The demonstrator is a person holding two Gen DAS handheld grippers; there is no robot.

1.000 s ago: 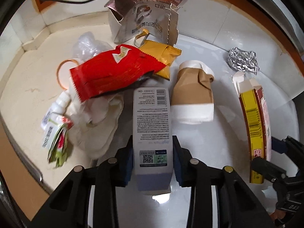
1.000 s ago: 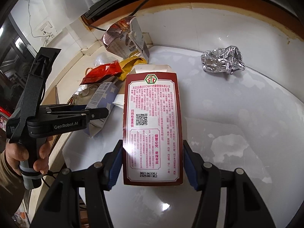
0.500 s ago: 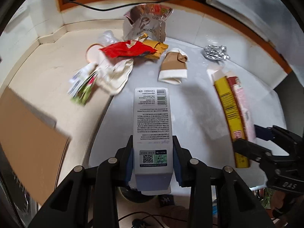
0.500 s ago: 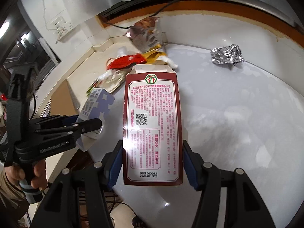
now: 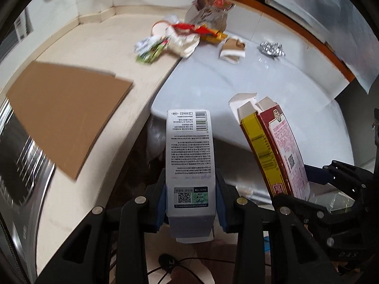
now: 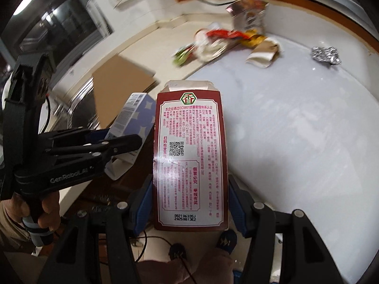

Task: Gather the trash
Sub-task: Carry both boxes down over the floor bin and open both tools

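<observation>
Grey carton clamped in left jaws, red carton in right; both bases hidden.

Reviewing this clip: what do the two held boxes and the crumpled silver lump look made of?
Grey box: printed paperboard, matte, with folded edges. Red box: glossier paperboard, with torn white flaps. Silver lump: probably metal foil, judging by its sharp shiny creases.

grippers: 2, left gripper, right gripper
cartons: 2, grey carton, red carton, one clamped per gripper
foil ball: 1, far edge of white table
crushed paper cup: 1
cardboard sheet: 1, on beige counter
wrapper pile: count not resolved
</observation>
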